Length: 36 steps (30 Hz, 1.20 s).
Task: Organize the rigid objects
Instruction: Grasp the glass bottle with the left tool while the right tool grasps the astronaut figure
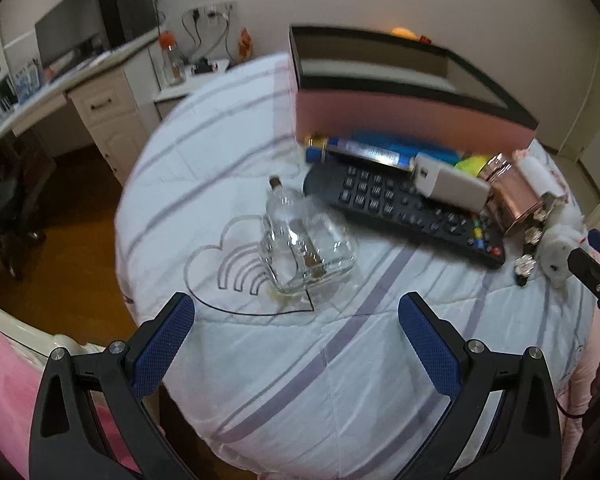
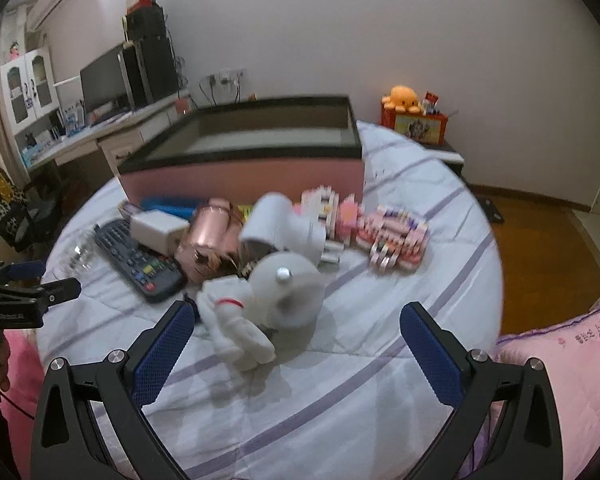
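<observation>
- Left gripper (image 1: pixel 296 322) spread wide, empty, above the striped bedspread (image 1: pixel 260 380).
- Clear glass bottle (image 1: pixel 306 240) lying just ahead, outline hard to trace.
- Right gripper (image 2: pixel 296 326) likewise apart, empty.
- Blurred white figurine (image 2: pixel 260 304) near it, details unreadable.
- Pink box (image 2: pixel 244 168) behind the clutter, interior mostly hidden.

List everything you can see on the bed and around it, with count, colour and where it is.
Box: one, pink with black rim, open, back of bed.
Glass bottle: one, clear, lying on the quilt, nearest the left gripper.
Remote control: one, black, in front of box.
Charger block: one, white, resting on remote.
Metal cup: one, rose-gold, right of charger.
Astronaut figure: one, white, lying nearest the right gripper.
Brick models: a pink-white cluster, right side.
Quilt: one, white with purple stripes.
Desk: one, white, far left.
Left gripper: open, empty.
Right gripper: open, empty.
</observation>
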{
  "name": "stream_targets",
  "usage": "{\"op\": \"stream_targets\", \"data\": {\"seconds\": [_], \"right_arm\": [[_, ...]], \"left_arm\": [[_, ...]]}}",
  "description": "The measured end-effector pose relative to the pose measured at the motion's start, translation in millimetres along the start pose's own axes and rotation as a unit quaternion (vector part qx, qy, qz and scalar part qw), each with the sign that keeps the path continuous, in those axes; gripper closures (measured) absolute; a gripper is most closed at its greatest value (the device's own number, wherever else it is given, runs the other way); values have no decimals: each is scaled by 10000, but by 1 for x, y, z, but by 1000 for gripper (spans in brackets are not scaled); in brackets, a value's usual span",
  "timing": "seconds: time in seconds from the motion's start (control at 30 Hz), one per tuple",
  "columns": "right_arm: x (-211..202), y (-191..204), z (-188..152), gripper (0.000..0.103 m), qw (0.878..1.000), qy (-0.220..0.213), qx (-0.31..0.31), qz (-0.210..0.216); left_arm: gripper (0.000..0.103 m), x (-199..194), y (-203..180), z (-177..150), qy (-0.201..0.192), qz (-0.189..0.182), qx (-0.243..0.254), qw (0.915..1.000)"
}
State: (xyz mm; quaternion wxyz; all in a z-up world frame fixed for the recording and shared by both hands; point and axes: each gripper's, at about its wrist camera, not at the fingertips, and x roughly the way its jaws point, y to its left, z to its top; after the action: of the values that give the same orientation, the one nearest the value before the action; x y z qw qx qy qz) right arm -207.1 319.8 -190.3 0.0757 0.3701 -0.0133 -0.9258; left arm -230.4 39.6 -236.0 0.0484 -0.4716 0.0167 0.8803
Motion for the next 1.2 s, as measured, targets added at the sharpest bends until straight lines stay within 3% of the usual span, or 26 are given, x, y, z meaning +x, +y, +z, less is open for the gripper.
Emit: {"op": "stream_targets", "data": {"seconds": [0.07,0.23,0.33,0.6,0.7,0.77,0.87,0.9,0.93,1.0,1.2], "right_arm": [[8,-1,-2,0,10000,83,-16,11],[28,-6,-10,0,9996,263,-18,-59],[27,-2,-14,0,9996,154,-178,-183],[27,-6,-11,0,9988,303,-364,-100],[22,-9,-9,0,9998,63,-190,78],[23,-4,-6,0,9996,23,-249,119],[22,3,-3,2,9992,-104,-326,222],[23,5,-2,12,9989,-97,-326,314],[25,6,-1,30,9987,-59,-338,372],[25,6,-2,31,9980,-11,-315,545],[15,9,1,31,9982,-103,-396,448]], "left_arm": [[0,6,1,0,1,48,-59,10000],[0,6,0,-6,-546,7,218,9983],[0,3,1,-10,-777,-26,250,9967],[1,7,16,13,-740,-57,-191,9971],[10,13,15,16,-751,51,-164,9970],[32,14,14,18,-813,158,-72,9965],[52,12,16,19,-814,103,-89,9966],[52,11,16,19,-786,85,-76,9968],[52,9,18,18,-792,45,-95,9968],[52,6,20,18,-783,-56,-152,9968],[52,-13,21,18,-960,-346,-213,9946]]}}
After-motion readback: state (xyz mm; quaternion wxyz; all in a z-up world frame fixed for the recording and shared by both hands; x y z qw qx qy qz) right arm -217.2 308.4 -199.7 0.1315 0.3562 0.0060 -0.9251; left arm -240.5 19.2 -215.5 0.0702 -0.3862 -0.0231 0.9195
